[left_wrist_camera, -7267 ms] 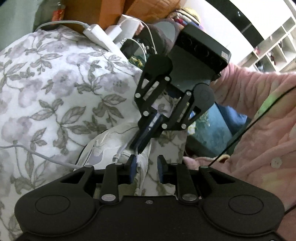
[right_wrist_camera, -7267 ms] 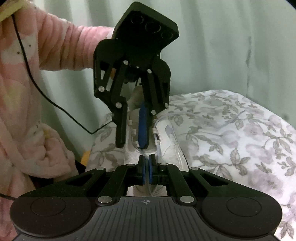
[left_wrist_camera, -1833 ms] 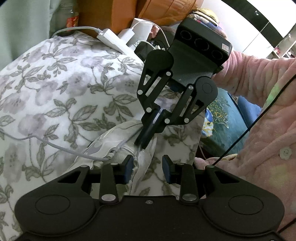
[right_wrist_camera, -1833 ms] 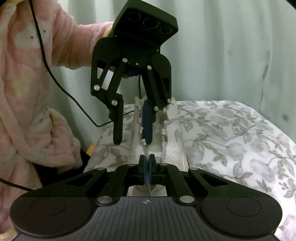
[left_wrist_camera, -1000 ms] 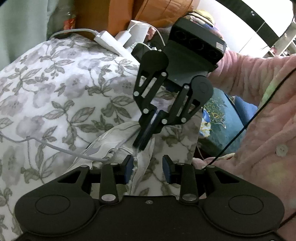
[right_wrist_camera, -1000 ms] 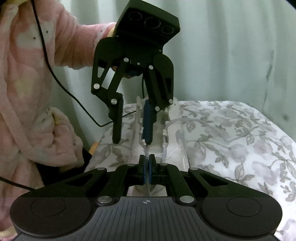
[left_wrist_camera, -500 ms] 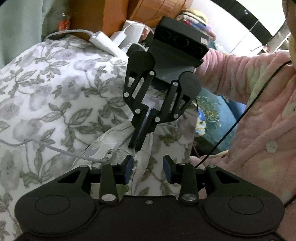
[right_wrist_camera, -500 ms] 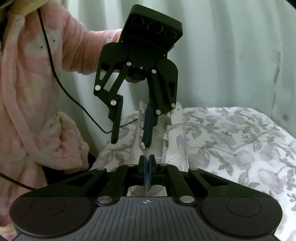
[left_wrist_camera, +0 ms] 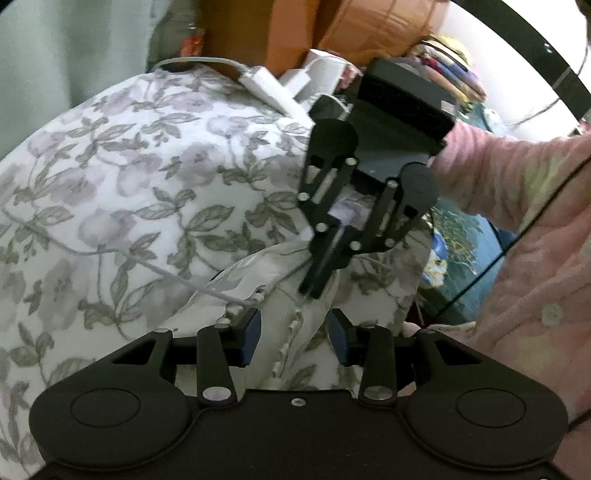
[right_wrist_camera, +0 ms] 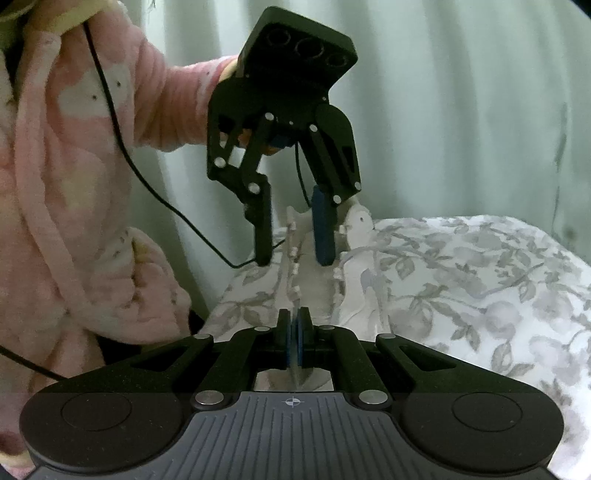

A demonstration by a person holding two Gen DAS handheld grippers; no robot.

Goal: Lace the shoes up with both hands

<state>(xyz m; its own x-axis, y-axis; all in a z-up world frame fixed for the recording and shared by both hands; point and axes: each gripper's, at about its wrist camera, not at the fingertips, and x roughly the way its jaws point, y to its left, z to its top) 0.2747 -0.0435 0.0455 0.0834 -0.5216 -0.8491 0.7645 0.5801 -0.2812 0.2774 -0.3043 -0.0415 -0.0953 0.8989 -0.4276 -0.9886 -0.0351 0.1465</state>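
A white shoe [left_wrist_camera: 284, 317] stands on the floral bedding [left_wrist_camera: 129, 166]. My left gripper [left_wrist_camera: 294, 336] hovers over its tongue, and the jaws are opening. The eyelet row lies between the blue pads [left_wrist_camera: 251, 334], which do not press on it. In the right wrist view the left gripper [right_wrist_camera: 294, 260] hangs open above the shoe [right_wrist_camera: 354, 225]. My right gripper [right_wrist_camera: 294, 341] is shut on a thin white shoelace [right_wrist_camera: 295, 373] at the shoe's front. From the left wrist view the right gripper [left_wrist_camera: 312, 288] points down at the shoe, jaws together.
A thin white cord [left_wrist_camera: 110, 253] runs across the bedding to the shoe. A white power strip [left_wrist_camera: 273, 88] and a brown box [left_wrist_camera: 332, 29] sit behind. A pink-sleeved arm [right_wrist_camera: 159, 99], a black cable [right_wrist_camera: 147, 177] and a green curtain [right_wrist_camera: 461, 110] surround the bed's edge.
The left gripper's jaws have spread a little wider and its fingers now stand higher over the shoe. The right gripper has stayed shut on the lace.
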